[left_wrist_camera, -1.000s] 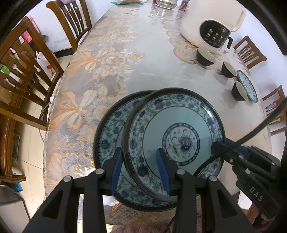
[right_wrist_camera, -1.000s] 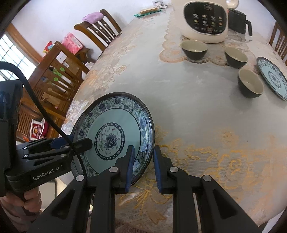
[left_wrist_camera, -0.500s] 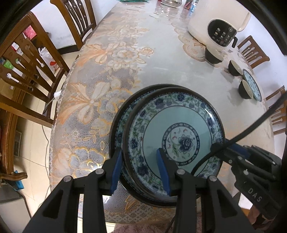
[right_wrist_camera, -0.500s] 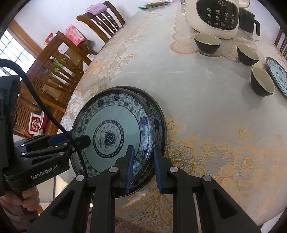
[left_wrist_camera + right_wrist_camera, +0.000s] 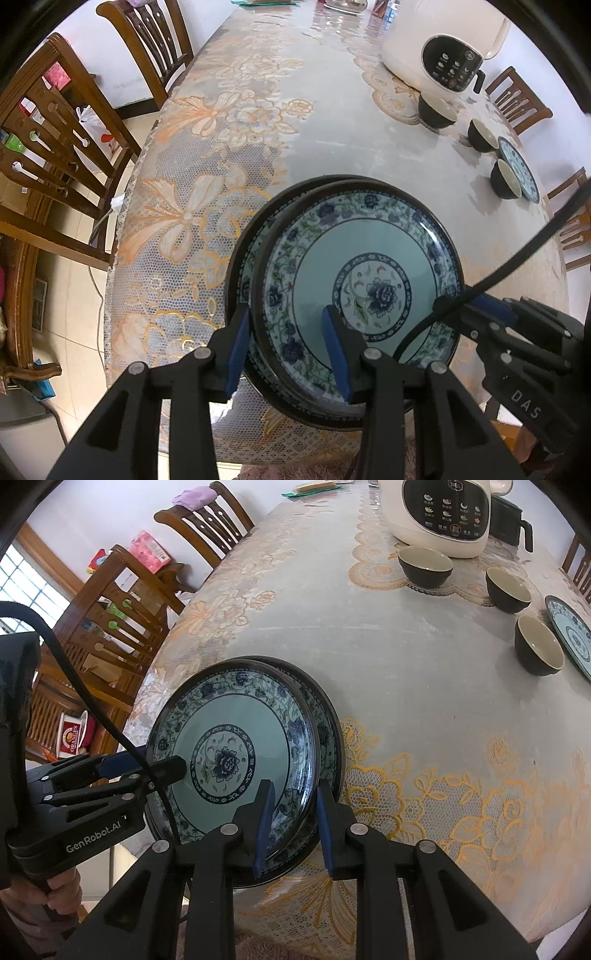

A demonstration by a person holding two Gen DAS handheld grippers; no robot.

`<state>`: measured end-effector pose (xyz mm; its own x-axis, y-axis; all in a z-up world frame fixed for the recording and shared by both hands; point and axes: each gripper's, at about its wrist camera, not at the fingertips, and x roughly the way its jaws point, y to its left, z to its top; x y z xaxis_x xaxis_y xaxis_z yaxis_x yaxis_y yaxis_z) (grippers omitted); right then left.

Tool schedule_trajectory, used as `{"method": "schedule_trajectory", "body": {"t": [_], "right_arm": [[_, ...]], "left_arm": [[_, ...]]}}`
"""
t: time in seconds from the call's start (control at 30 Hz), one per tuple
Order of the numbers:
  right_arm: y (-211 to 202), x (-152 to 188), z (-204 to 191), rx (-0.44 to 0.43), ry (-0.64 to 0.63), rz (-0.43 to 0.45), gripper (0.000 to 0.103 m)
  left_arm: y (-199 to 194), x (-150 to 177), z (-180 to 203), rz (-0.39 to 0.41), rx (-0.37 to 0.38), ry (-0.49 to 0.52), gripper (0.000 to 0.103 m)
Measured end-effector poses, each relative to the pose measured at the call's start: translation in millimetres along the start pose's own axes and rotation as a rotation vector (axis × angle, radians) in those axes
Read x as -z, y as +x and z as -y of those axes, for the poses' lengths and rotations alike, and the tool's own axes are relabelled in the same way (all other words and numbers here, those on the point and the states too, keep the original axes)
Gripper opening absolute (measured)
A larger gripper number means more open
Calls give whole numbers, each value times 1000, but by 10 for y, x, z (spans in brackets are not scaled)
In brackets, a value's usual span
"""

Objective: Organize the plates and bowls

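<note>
Held the upper plate point(image 5: 354, 280) by its rim: left gripper point(image 5: 286, 350) partly open around it, right gripper point(image 5: 293, 829) narrowly clamped. Hung tilted over second plate point(image 5: 328, 731) on worktop point(image 5: 406, 657).

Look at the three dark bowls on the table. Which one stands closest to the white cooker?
The bowl directly in front of the white cooker, on the lace doily. The other two bowls sit further right, towards the lone plate.

"GenRobot.AI" on left tool point(image 5: 168, 771), "DAS" on right tool point(image 5: 461, 306), "ORANGES" on box point(image 5: 72, 734)
</note>
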<state>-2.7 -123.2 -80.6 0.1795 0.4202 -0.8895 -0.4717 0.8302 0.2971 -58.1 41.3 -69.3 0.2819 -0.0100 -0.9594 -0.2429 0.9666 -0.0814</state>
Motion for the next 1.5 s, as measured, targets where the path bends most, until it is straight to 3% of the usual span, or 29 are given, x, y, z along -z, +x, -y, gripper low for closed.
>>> {"method": "schedule_trajectory", "body": {"t": [0.4,1.0,1.5], "right_arm": [[-104,30,4,18,22,41,37],[-343,221,46,29,133,151,39],[-636,383,364,19,213,219,39]], "left_arm": [[-92,-7,-34,28,13,16,40],[-218,-25,100,59,77,129,41],[-308,-60,585,82,102,228,41]]}}
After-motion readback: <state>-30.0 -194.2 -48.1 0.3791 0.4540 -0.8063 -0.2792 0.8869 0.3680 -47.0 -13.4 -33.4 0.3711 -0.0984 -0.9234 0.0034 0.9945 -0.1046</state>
